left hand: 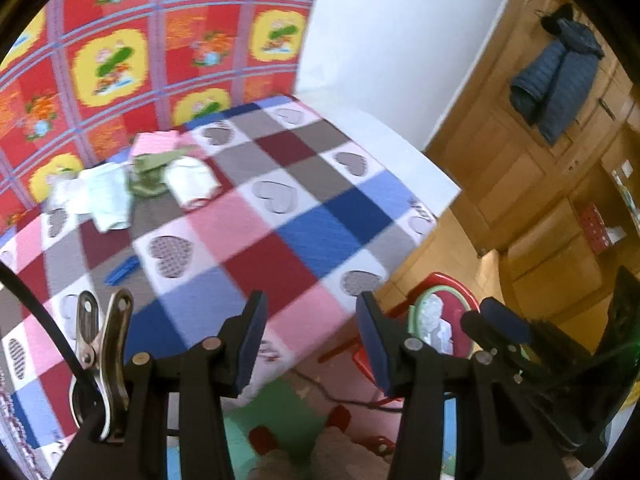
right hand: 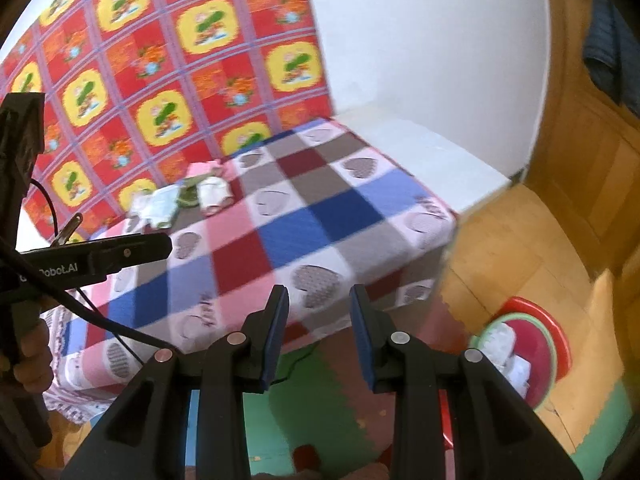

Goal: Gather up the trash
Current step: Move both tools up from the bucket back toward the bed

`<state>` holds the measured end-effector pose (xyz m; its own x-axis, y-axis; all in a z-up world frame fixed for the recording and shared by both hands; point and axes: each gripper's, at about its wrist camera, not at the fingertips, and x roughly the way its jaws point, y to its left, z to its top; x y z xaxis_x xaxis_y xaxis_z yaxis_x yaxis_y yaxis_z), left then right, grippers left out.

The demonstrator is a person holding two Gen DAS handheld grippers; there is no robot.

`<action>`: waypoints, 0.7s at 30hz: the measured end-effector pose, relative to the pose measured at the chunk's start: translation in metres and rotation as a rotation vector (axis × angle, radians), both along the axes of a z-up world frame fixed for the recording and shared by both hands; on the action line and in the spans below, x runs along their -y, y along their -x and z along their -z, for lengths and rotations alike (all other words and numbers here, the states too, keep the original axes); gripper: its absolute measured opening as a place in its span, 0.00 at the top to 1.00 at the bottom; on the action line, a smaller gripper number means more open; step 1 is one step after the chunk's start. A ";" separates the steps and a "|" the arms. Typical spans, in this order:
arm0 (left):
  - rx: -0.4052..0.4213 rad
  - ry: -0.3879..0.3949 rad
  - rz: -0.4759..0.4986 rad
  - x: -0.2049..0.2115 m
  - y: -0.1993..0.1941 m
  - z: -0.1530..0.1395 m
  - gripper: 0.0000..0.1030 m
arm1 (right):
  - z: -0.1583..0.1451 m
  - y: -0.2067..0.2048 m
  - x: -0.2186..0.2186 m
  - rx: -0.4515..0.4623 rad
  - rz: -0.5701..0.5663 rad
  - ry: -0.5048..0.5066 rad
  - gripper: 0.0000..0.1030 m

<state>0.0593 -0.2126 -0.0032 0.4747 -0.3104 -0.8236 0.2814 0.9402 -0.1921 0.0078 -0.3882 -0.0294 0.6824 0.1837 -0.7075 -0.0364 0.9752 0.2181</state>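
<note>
Trash lies in a pile at the far side of the checked bed blanket (left hand: 280, 220): white papers (left hand: 108, 196), a green wrapper (left hand: 150, 172), a white roll (left hand: 192, 180) and a pink piece (left hand: 156, 140). A small blue scrap (left hand: 122, 270) lies nearer. The same pile (right hand: 188, 196) is small in the right wrist view. My left gripper (left hand: 312, 336) hangs open and empty over the bed's near edge. My right gripper (right hand: 320, 300) is open and empty too, beside the left one. On the floor to the right stands a red bin (right hand: 560, 344) with white trash inside (left hand: 436, 320).
A colourful red and yellow cloth (left hand: 120, 52) hangs behind the bed. A white ledge (left hand: 400, 152) runs along its far side. A dark jacket (left hand: 560, 80) hangs on wooden doors at the right. Foam mats (right hand: 304, 400) cover the floor below. A metal clip (left hand: 104, 340) sits on the left gripper.
</note>
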 end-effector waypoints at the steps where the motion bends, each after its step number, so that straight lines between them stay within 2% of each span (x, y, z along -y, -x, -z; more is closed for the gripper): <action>1: 0.002 -0.002 -0.011 -0.010 0.000 -0.002 0.53 | -0.001 -0.003 -0.008 0.002 -0.012 -0.002 0.69; 12: 0.034 -0.006 -0.166 -0.099 -0.007 -0.027 0.53 | -0.019 -0.040 -0.073 0.028 -0.150 -0.012 0.68; 21: 0.047 -0.015 -0.300 -0.149 -0.028 -0.037 0.53 | -0.028 -0.086 -0.105 0.048 -0.266 -0.019 0.67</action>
